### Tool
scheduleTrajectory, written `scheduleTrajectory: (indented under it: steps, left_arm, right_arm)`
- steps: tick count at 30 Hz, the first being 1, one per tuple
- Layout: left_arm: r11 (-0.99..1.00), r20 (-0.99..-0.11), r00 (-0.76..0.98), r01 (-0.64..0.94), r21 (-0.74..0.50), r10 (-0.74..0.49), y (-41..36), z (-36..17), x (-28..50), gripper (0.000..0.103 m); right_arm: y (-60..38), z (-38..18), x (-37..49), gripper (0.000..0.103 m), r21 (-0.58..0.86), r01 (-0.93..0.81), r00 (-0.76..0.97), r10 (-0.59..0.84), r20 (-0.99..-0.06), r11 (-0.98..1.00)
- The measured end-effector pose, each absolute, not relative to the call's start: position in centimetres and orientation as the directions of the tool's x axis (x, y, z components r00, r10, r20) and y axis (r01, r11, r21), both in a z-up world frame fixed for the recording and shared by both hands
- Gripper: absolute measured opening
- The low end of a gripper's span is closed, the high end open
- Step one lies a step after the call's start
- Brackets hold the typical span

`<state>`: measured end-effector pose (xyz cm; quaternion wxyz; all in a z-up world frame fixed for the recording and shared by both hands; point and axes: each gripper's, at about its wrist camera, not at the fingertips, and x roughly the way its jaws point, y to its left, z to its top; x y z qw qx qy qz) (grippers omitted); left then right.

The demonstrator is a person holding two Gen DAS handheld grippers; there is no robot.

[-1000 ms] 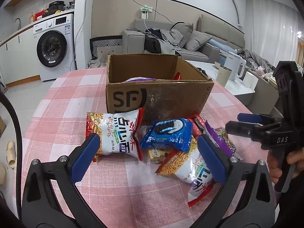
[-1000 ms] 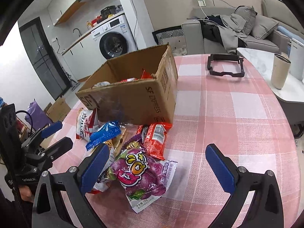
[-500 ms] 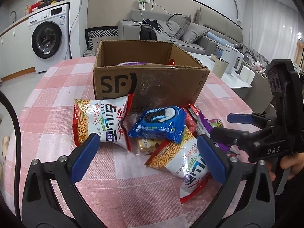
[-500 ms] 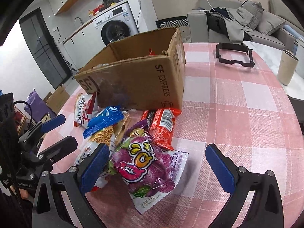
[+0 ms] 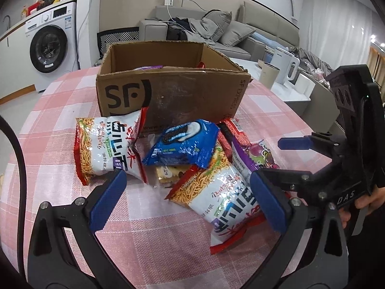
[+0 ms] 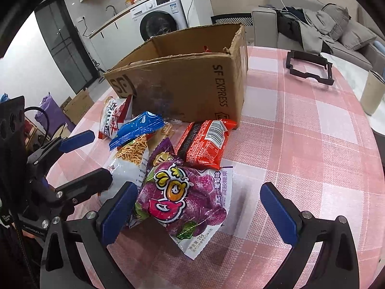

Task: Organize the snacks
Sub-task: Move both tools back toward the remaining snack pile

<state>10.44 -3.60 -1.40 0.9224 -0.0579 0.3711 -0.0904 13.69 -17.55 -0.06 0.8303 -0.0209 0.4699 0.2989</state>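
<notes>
A loose heap of snack packets lies on the pink checked tablecloth (image 6: 300,149) directly in front of an open cardboard box (image 5: 173,96), which stands upright on the table and is marked SF on its near face. In the left wrist view, a white and red noodle-snack bag (image 5: 108,149) leans against the box at the left of the heap, a blue cookie packet (image 5: 182,144) sits on top in the middle, and a clear-wrapped biscuit pack (image 5: 166,172) shows from under it. A second noodle-snack bag (image 5: 221,195) lies at the near right, partly under the blue packet. In the right wrist view, a purple grape candy bag (image 6: 182,200) lies nearest, with a red packet (image 6: 204,144) just behind it, close to the box's corner. Some packets already lie inside the box, with a purple edge and a red tip showing above its rim. The left gripper (image 5: 187,202) hovers low over the near side of the heap with its jaws spread wide and nothing between them, one blue pad near each noodle-snack bag. The right gripper (image 6: 199,212) is likewise wide open and empty, with the grape candy bag lying between its fingers, beside the left pad. A black frame (image 6: 310,67) rests on the far side of the table, well apart from the snacks. A washing machine (image 5: 51,45) and a grey sofa (image 5: 216,36) stand in the room behind.
</notes>
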Motion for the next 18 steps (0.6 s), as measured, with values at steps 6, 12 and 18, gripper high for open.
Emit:
scheduleTrajectory:
  steps: [6,12,18]
  left_arm:
    - [0.970,-0.712,0.658,0.155,-0.188,-0.243,-3.9,-2.2,10.9,0.102]
    - [0.957,-0.729,0.620,0.201,-0.210,-0.291,-4.1,-2.4,11.1,0.102]
    - [0.947,-0.742,0.589,0.224,-0.231,-0.320,-4.5,-3.2,11.0,0.101]
  right_arm:
    - [-17.4,-0.5,13.7,0.103,0.244,-0.532,0.359,0.477,-0.802,0.811]
    - [-17.3,-1.1,13.6,0.103,0.232,-0.544,0.346,0.467,-0.814,0.806]
    - [-17.8,-1.1,13.7,0.103,0.214,-0.543,0.345,0.447,-0.825,0.812]
